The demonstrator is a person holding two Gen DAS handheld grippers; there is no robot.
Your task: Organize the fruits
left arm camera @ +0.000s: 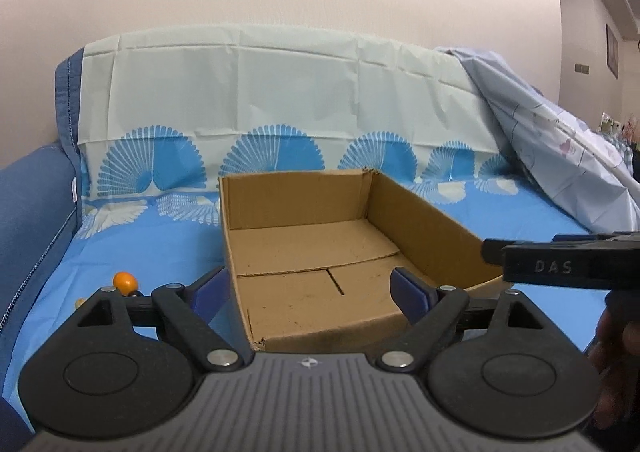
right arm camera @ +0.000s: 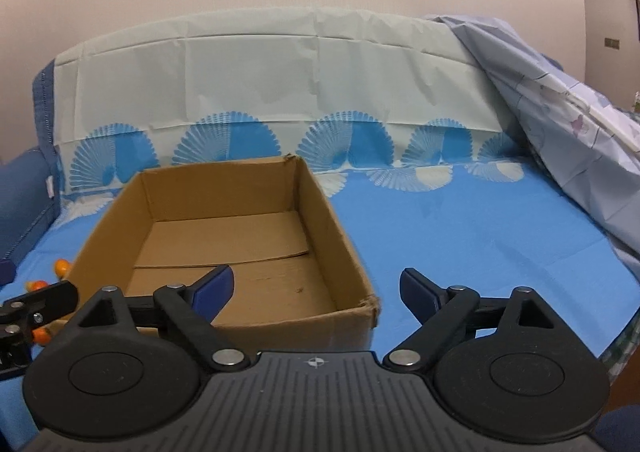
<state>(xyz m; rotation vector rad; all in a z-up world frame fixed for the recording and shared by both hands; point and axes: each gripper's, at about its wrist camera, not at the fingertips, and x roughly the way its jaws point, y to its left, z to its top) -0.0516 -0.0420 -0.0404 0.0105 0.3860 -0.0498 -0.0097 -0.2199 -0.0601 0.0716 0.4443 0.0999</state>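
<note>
An open brown cardboard box [left arm camera: 296,199] stands on the blue patterned cloth and holds nothing. My left gripper [left arm camera: 310,280] is open at the box's near edge, with only the bare box floor showing between its blue pads. A small orange fruit [left arm camera: 124,280] lies on the cloth left of the box, just beyond the left finger, and a second one [left arm camera: 80,302] peeks out beside it. In the right wrist view the box [right arm camera: 216,187] sits left of centre. My right gripper [right arm camera: 316,276] is open over its near right corner. Several orange fruits [right arm camera: 62,267] lie left of the box.
The cloth [right arm camera: 460,236] covers a sofa seat and backrest, with a blue armrest [left arm camera: 32,211] at the left. A pale crumpled sheet [left arm camera: 560,155] is heaped at the right. The other gripper's black body [left arm camera: 560,268] and a person's hand [left arm camera: 616,352] enter from the right.
</note>
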